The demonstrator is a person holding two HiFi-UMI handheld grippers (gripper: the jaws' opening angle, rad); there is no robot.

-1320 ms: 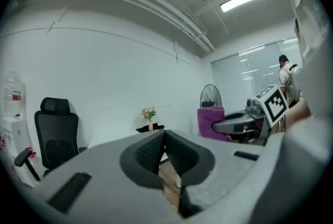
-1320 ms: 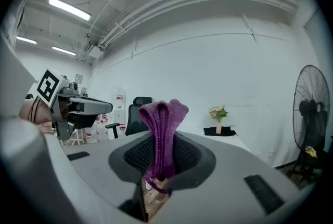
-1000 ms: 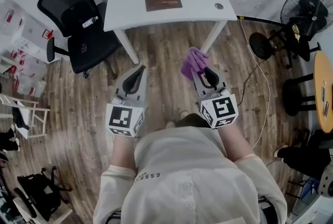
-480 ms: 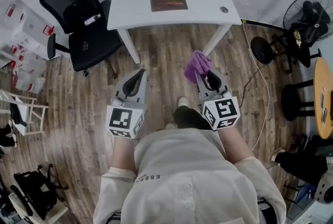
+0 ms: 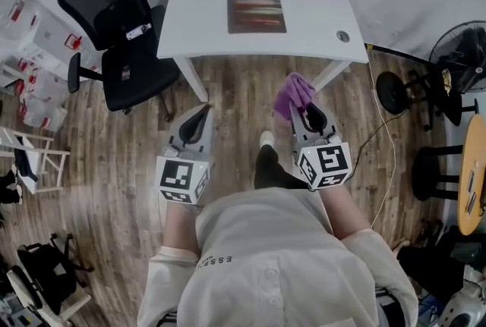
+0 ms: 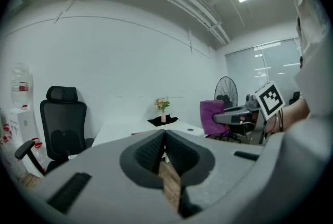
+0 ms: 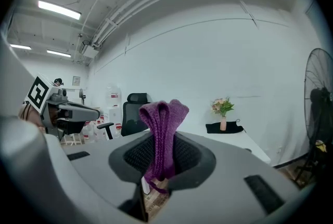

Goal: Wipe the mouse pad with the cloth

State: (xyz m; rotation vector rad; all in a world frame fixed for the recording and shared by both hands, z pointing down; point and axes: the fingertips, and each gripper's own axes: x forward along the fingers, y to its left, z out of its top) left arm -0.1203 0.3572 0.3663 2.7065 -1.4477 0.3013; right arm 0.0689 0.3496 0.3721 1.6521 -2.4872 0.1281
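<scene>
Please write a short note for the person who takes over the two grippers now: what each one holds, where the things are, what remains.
Right gripper: shut on the purple knitted cloth.
Left gripper: shut, empty.
The brown rectangular mouse pad lies on the white desk, ahead of both grippers, which are over the floor.
Done: cloth is in the gripper.
Left: go to the desk and wipe the pad.

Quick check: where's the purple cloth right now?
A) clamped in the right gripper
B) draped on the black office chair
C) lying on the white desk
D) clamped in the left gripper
A: the purple cloth sits pinched between the jaws of the right gripper.
</scene>
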